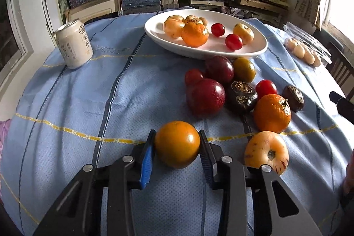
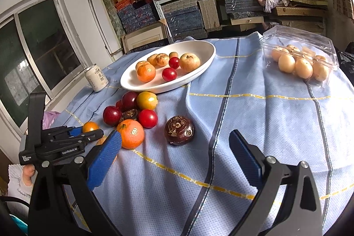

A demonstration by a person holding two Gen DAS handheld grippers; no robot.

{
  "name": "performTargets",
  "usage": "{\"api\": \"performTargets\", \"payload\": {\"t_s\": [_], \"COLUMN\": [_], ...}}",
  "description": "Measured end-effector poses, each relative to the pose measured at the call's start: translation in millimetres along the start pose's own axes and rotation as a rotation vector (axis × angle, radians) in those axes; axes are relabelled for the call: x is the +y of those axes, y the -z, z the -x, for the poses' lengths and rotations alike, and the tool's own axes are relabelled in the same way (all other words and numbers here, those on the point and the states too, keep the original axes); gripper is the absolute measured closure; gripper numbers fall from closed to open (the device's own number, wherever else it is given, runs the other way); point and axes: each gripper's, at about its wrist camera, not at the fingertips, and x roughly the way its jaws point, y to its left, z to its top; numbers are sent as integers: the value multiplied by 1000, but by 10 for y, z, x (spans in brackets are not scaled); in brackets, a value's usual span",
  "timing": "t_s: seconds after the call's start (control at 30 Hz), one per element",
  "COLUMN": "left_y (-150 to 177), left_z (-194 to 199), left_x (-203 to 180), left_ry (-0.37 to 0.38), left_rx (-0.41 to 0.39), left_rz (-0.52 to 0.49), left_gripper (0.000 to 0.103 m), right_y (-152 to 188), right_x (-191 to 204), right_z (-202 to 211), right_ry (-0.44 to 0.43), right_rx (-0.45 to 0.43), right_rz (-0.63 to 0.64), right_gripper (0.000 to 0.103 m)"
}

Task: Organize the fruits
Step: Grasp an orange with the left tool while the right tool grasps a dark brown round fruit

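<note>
Resting on the blue cloth point(image 1: 66, 103), a round orange-yellow fruit point(image 1: 177, 144) is clamped between the two pads of the left gripper point(image 1: 177, 147), one pad pressed to each side of it. It is nearly a ball, so no long axis can be made out, and neither a stem nor a dimple is seen on the side facing the camera; which way it points cannot be told. Just beside it, toward the right gripper's side, a pale peach-coloured fruit point(image 1: 266, 153) is laid with its dark calyx turned toward the camera. Farther off, a tangerine point(image 1: 272, 113) is seen touching a loose cluster of dark red plums point(image 1: 205, 97), small red tomatoes point(image 1: 266, 87) and brown, patterned fruits point(image 1: 242, 94). Beyond the cluster a white oval dish point(image 1: 254, 50) is set with its long axis running across the left wrist view; more fruit is held in it. A pale drink can point(image 1: 74, 43) is stood upright well apart at the cloth's far left. In the right wrist view the right gripper point(image 2: 174, 143) is held above bare cloth with its blue pads wide apart and nothing between them. A clear plastic box point(image 2: 298, 48) of pale round fruits is seen at the far right.
</note>
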Motion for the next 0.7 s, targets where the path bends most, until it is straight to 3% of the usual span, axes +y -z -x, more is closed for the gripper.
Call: {"api": "performTargets", "payload": {"t_s": [0.37,0.4,0.47,0.5,0.53,0.7], "left_y": [-13,-12,-12,-11,-11,-10], "left_z": [-18,-18,-17,-16,-16,-17], "left_x": [71,63,60,64,65,65], "left_ry": [-8,-14,-13,-12,-11,-11], "left_rx": [3,3,3,2,2,2], "left_rz": [39,35,33,35,36,34], "left_gripper": [65,65,65,65,65,65], "right_y": [-7,-10,-23,-40,-62,-126], "right_x": [118,170,272,310,326,316], "right_z": [-52,-80,-169,-223,-266,-430], "right_ry": [-13,-2,15,23,34,85], "right_rx": [45,60,111,143,161,193], "right_rz": [57,88,157,193,216,256], "right_gripper": [9,12,41,47,51,52]}}
